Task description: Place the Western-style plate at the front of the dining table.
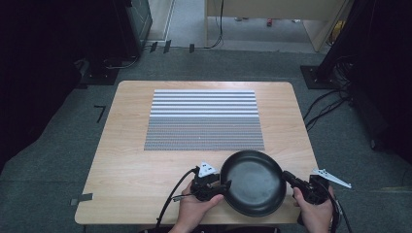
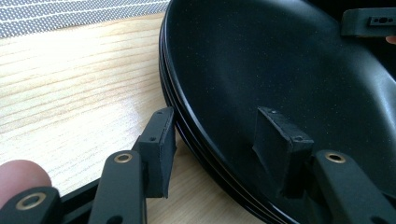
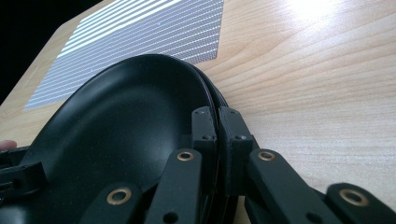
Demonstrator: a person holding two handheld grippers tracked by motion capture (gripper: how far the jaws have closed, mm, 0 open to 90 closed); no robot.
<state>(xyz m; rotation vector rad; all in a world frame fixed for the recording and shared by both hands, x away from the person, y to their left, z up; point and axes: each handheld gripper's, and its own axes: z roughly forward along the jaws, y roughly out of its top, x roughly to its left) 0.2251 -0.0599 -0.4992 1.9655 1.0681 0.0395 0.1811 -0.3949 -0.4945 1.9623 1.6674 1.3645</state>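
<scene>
1. Two jaws of the right gripper [image 3: 217, 126] were pressed together on the right rim of the black plates [image 3: 116, 130], one jaw inside the rim and one outside, with no gap left beyond the rim itself.
2. Seen along the left gripper [image 2: 217, 140], its jaws stood wide apart astride the opposite rim: one jaw lay over the dark inner surface, the other outside just beside the edge, and neither clearly pressed on it.
3. Ridges along that edge showed that the black plates [image 2: 280, 70] were a stack of several shallow ones nested together.
4. From the high view, the stack of black plates [image 1: 252, 182] sat at the near edge of the wooden table [image 1: 126, 160], towards its right side, between the left gripper [image 1: 214, 187] and the right gripper [image 1: 291, 180].
5. Each gripper was held in one of the person's hands, the left hand [image 1: 194, 206] and the right hand [image 1: 316, 211] coming in from the bottom.
6. Beyond the stack, well apart from it, a grey striped mat [image 1: 204, 119] lay flat across the middle of the table.
</scene>
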